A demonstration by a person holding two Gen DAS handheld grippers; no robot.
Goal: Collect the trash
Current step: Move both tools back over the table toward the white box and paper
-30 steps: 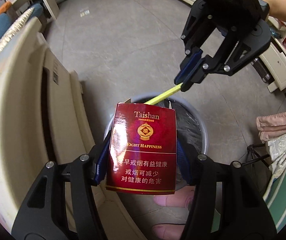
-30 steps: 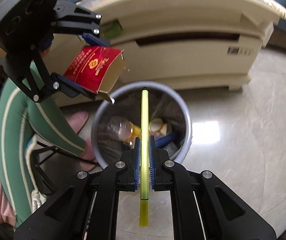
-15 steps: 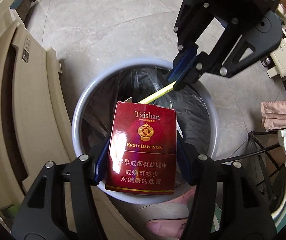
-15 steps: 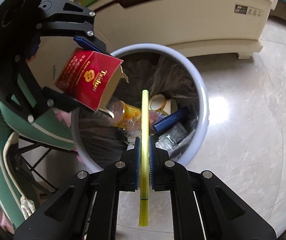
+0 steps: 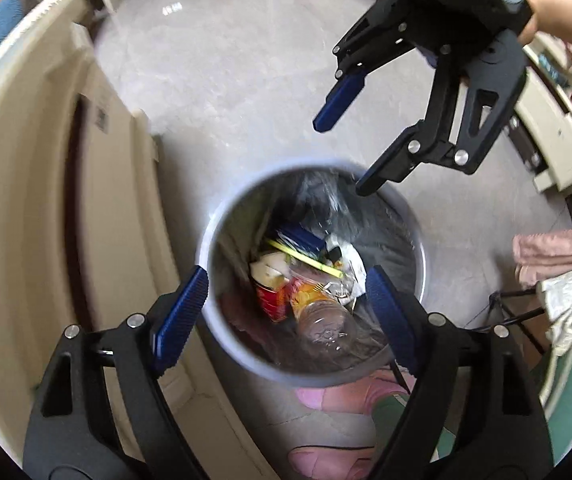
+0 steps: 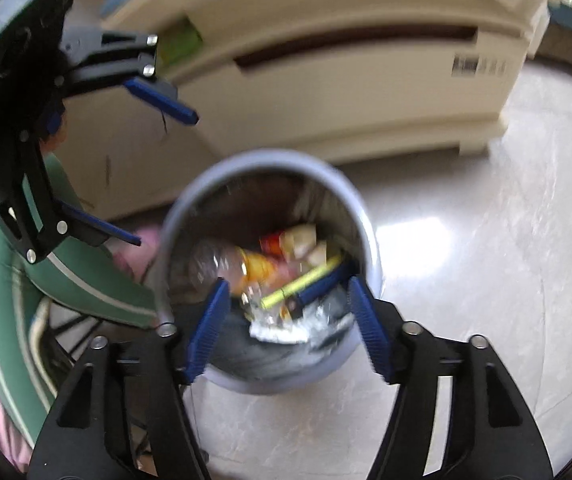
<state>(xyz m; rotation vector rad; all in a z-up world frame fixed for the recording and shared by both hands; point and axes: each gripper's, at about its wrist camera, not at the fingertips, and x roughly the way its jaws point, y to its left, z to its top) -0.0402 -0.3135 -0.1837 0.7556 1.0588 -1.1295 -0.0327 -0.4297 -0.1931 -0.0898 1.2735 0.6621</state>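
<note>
A round grey trash bin with a dark liner stands on the floor; it also shows in the right wrist view. Inside lie the red cigarette pack, the yellow pen, a clear plastic bottle and other scraps. In the right wrist view the pen lies across the trash. My left gripper is open and empty above the bin's near rim. My right gripper is open and empty above the bin; it also shows in the left wrist view, above the far rim.
A cream cabinet stands close to the bin on the left; it also shows in the right wrist view. The person's feet in pink slippers and a green-trousered leg are beside the bin. Pale tiled floor lies beyond.
Both grippers have opened. The cigarette pack has dropped from the left gripper and the yellow pen from the right; both now lie in the bin. Both grippers have lifted slightly.
</note>
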